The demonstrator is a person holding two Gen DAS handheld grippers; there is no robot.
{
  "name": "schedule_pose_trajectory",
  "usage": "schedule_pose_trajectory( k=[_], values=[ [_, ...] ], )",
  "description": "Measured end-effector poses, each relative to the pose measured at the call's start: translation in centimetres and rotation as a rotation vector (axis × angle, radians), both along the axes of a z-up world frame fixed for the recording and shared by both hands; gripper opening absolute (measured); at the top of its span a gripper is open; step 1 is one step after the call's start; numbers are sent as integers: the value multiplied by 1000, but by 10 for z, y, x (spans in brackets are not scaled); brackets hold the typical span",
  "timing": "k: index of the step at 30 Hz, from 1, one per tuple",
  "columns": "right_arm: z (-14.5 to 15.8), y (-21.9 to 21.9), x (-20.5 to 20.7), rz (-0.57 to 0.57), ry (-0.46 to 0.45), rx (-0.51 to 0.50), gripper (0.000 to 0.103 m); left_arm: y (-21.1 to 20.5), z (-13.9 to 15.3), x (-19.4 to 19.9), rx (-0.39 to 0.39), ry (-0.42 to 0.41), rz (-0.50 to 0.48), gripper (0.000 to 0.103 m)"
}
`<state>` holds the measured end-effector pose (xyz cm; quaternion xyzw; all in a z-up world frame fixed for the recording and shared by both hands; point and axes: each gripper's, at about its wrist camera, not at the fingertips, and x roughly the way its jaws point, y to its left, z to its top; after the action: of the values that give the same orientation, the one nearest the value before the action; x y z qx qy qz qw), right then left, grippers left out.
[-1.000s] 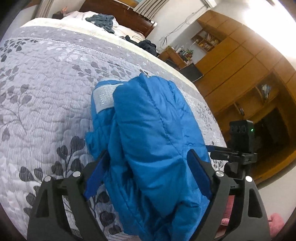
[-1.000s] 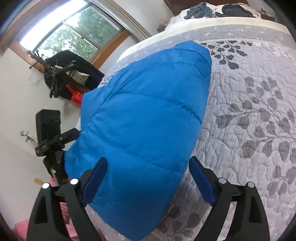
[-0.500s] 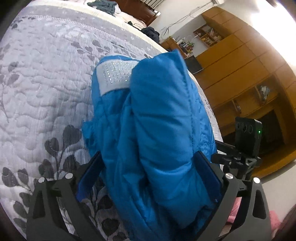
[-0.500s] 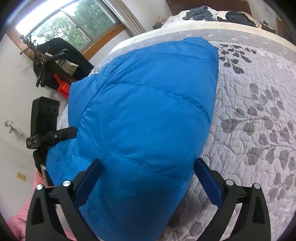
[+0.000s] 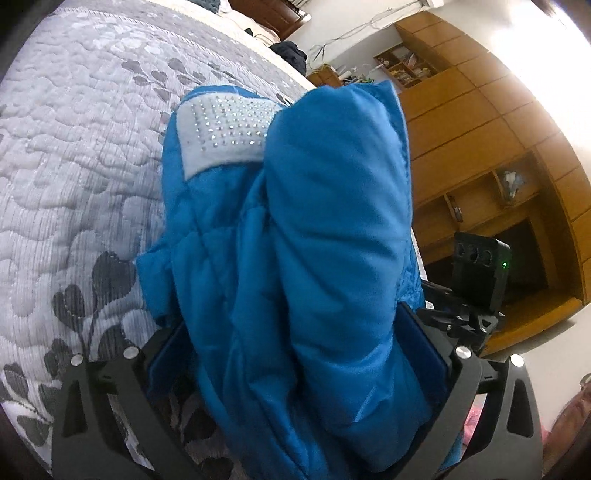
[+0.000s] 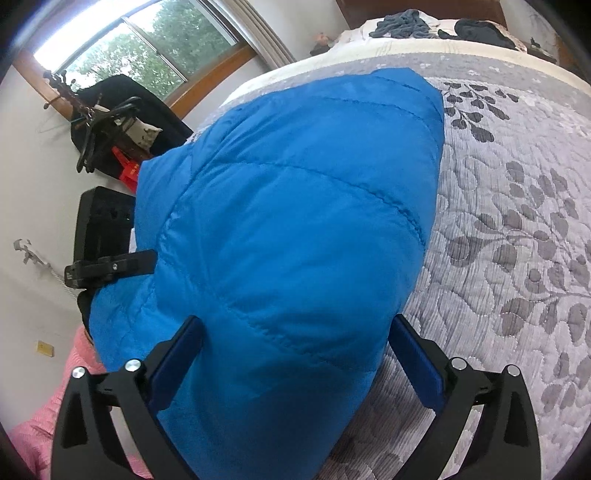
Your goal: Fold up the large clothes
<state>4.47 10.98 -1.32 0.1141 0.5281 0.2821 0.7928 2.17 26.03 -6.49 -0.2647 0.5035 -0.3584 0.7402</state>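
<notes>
A blue quilted puffer jacket (image 5: 295,240) lies folded in a thick bundle on the grey leaf-patterned bedspread (image 5: 74,155). A white patch with rhinestones (image 5: 225,129) shows on its far left part. My left gripper (image 5: 295,354) is open, with its fingers on either side of the bundle's near end. In the right wrist view the same jacket (image 6: 295,221) fills the middle. My right gripper (image 6: 295,354) is open too, and the padded fabric bulges between its fingers.
Dark clothes (image 6: 406,24) lie at the head of the bed. A black camera on a stand (image 5: 480,273) is beside the bed, in front of wooden cabinets (image 5: 480,147). Another black device (image 6: 103,236) and a coat rack (image 6: 103,125) stand by the window. A pink sleeve (image 6: 48,424) shows low left.
Both grippers have moved forward onto the jacket, so the bundle now sits deeper between the open fingers and looks larger in both views.
</notes>
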Motion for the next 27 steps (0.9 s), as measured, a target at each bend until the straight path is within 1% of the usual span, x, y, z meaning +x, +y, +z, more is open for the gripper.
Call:
schedule_pose_trajectory(
  k=[9, 11, 20, 22, 24, 25, 26, 27],
  values=[
    [-3, -5, 3, 14, 13, 24, 100, -7, -2, -2, -3, -28, -31, 101],
    [-7, -9, 4, 17, 35, 44, 100, -8, -3, -1, 0, -29, -43, 101],
    [-37, -24, 20, 39, 195, 209, 100, -11, -10, 9, -21, -16, -80, 101],
    [-40, -24, 22, 42, 204, 231, 100, -13, -11, 10, -23, -16, -79, 101],
    [-39, -24, 21, 44, 196, 231, 100, -15, -10, 10, -14, -29, -69, 101],
    [-38, -23, 20, 44, 191, 229, 98, -17, -9, 9, -11, -33, -65, 100],
    [-36, -23, 19, 44, 186, 228, 93, -18, -9, 9, -11, -37, -58, 98],
    [-32, -23, 17, 44, 174, 229, 86, -18, -8, 8, -25, -40, -52, 91]
  ],
)
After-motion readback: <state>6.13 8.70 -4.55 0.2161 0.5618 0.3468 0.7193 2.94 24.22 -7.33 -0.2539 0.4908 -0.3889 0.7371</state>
